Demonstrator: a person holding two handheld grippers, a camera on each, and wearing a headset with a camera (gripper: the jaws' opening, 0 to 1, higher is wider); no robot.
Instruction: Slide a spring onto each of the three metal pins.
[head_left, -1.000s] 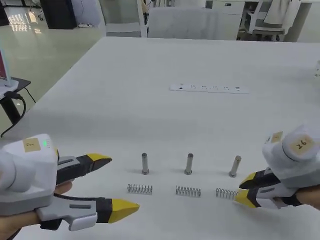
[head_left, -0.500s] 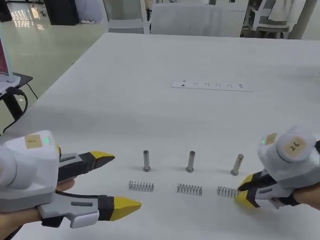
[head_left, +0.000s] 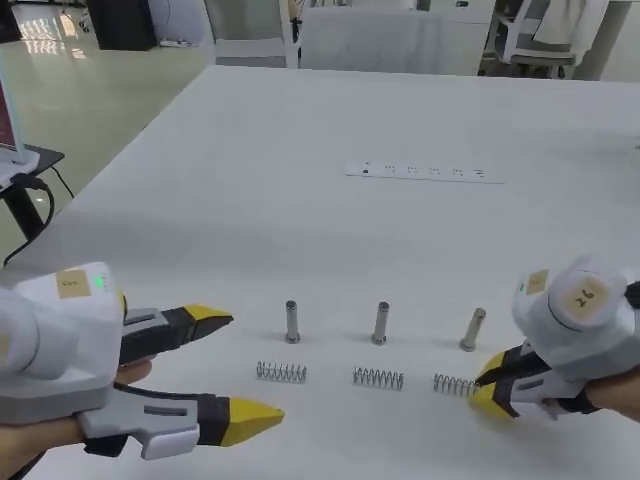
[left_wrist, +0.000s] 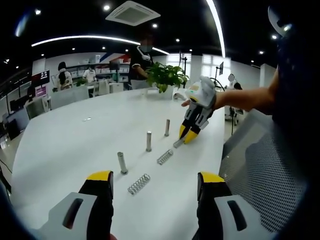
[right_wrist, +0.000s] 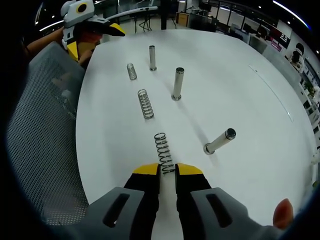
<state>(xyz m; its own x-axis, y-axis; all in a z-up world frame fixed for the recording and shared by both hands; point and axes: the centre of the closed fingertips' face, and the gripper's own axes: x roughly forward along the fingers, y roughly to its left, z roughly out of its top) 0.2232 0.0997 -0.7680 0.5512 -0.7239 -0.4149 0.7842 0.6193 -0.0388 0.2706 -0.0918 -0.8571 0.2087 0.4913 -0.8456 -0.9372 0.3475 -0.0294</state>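
Three metal pins stand upright in a row on the white table (head_left: 300, 220): left pin (head_left: 291, 321), middle pin (head_left: 380, 322), right pin (head_left: 472, 328). In front of each lies a spring: left spring (head_left: 280, 372), middle spring (head_left: 378, 378), right spring (head_left: 452, 384). My right gripper (right_wrist: 167, 170) is shut on the near end of the right spring (right_wrist: 162, 150), which still rests on the table. My left gripper (left_wrist: 155, 177) stands open to the left of the row, nothing between its jaws, with the left spring (left_wrist: 138, 183) just ahead of it.
A white power strip (head_left: 422, 172) lies further back on the table. A mesh chair (right_wrist: 45, 125) sits by the table's near edge. A potted plant (left_wrist: 165, 75) and several people are at the table's far end.
My right gripper's jaws have narrowed around the end of the right spring. The left gripper has barely moved. The head camera shifted slightly.
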